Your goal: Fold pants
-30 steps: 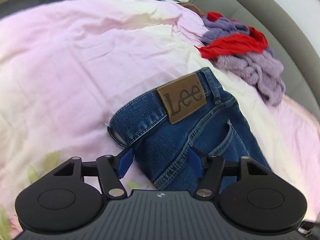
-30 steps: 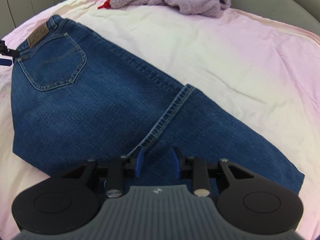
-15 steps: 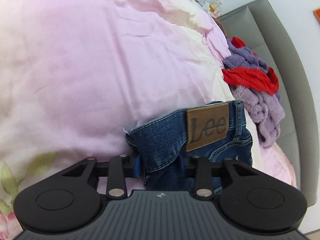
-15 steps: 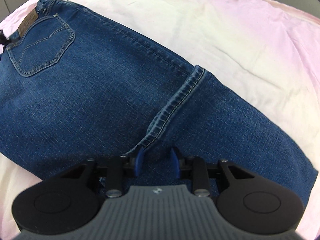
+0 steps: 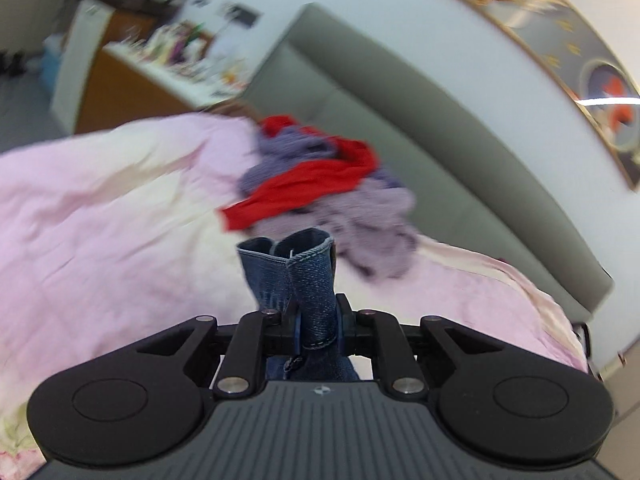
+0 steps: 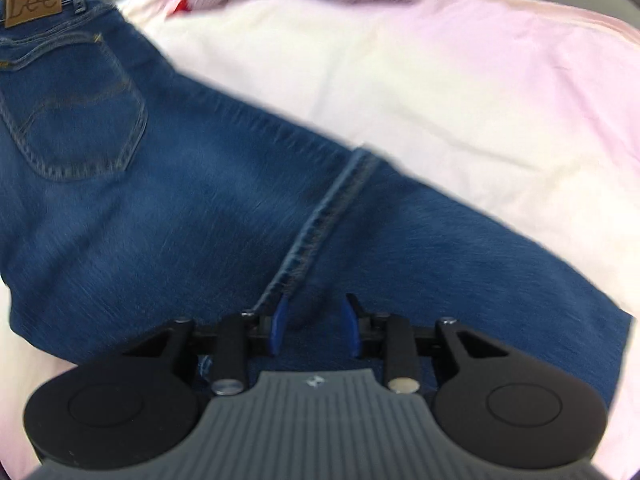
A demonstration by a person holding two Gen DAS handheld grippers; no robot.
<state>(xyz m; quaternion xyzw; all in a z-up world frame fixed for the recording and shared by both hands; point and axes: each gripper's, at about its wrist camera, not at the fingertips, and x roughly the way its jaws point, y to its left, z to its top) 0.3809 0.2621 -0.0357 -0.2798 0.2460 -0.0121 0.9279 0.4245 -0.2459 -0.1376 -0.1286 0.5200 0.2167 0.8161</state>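
Pale pink and cream quilted bed cover [image 6: 400,80]: filled both views; in the left wrist view it had dropped to the 8 o'clock half of the frame, where earlier it filled nearly all of it.

Grey upholstered headboard [image 5: 400,112]: ran from 12 to 4 o'clock in the left wrist view, far more of it showing than half a second before.

Blue denim pants with a brown leather "Lee" patch [image 6: 180,200]: lay spread on the cover, waistband at 10 o'clock, one leg running to 4 o'clock. The patch had moved up to the frame's top left corner compared with a second ago.

Heap of lilac knitwear with a red garment [image 5: 328,184]: on the cover at 12 o'clock above the left tongs, apart from the pants.

Left gripper [image 5: 316,326]: its jaws had just been closing and clamped a bunched fold of the waistband, which stood up between them. A second earlier they stood wide apart around the flat waistband.

Right gripper [image 6: 316,320]: its blue pads sat narrowly apart with denim bulging between them beside the leg seam; whether they pinched the cloth could not be told.
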